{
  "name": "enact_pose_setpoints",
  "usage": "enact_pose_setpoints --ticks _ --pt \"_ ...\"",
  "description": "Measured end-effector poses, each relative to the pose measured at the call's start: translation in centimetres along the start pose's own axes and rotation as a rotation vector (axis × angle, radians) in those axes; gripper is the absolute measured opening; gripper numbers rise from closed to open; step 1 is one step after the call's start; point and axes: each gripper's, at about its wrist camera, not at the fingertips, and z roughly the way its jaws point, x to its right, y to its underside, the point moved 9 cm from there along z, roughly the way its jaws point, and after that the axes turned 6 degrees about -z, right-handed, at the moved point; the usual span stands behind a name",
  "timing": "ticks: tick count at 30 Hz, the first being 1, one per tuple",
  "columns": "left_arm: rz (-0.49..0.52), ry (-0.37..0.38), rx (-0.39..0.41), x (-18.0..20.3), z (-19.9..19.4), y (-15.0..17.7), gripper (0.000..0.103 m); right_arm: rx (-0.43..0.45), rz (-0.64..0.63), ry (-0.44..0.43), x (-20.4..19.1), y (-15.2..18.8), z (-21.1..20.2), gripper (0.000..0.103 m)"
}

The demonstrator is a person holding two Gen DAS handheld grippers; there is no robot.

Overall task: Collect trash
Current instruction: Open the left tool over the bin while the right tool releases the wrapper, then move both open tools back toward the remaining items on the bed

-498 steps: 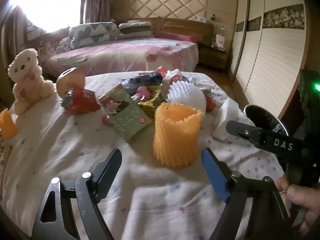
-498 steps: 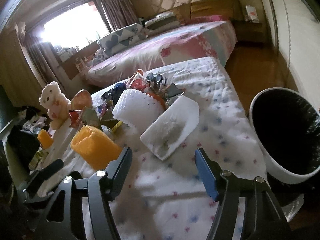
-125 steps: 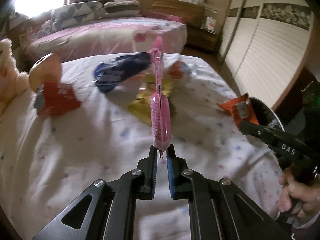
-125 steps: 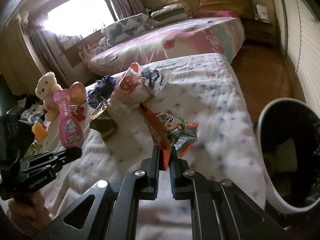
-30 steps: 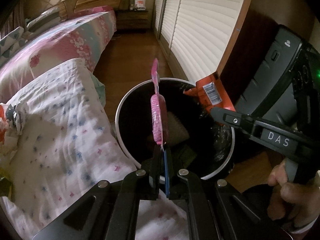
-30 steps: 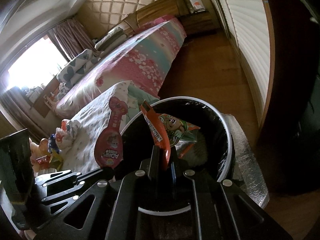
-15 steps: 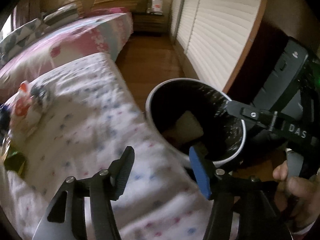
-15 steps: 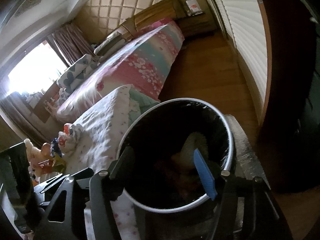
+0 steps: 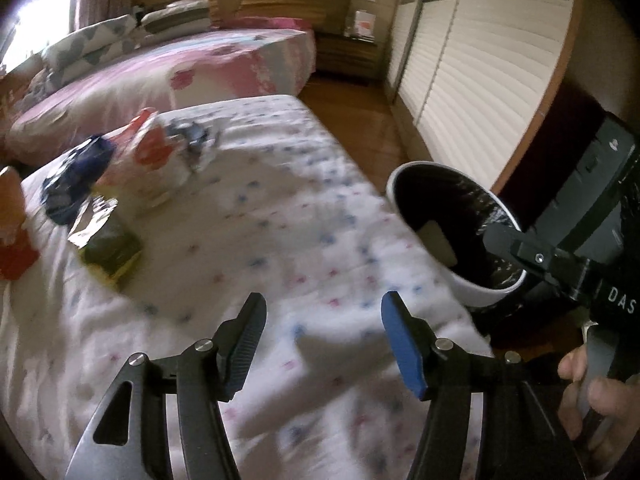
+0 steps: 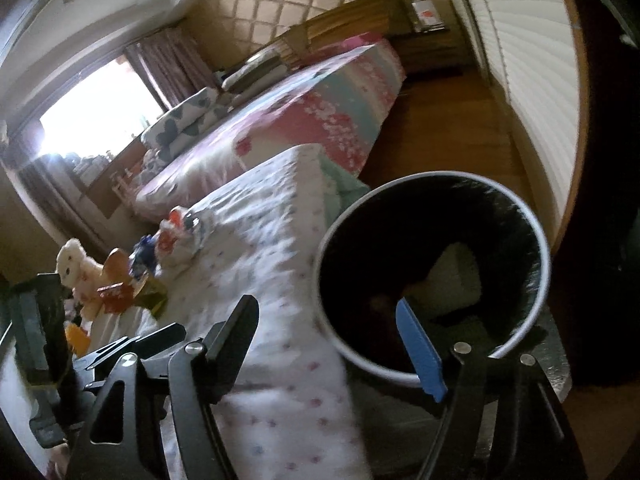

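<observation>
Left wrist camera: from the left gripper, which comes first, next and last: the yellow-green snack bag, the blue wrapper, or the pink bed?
From the left gripper:
1. Yellow-green snack bag, on the left of the white quilt.
2. Blue wrapper, behind it, farther left.
3. Pink bed, across the room.

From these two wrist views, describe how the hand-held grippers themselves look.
Both are alike: black metal linkage arms with silver rivets. The left gripper and right gripper each carry one ribbed black finger and one blue-padded finger. The right gripper's black body bears white "DAS" lettering. No cables or sleeves show.
</observation>
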Motion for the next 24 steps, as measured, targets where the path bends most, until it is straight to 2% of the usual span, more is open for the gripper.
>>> enact_pose_setpoints --ticks 9,24 --pt "-0.103 -0.055 0.02 -5.5 -2.4 1.4 0.06 -0.006 -0.076 -0.057 -5.1 1.2 1.2 0.073" --pt "-0.248 -0.178 0.064 -14.6 -6.3 2.9 0.06 -0.065 -0.162 -0.144 -11.6 3.0 4.1 0.073"
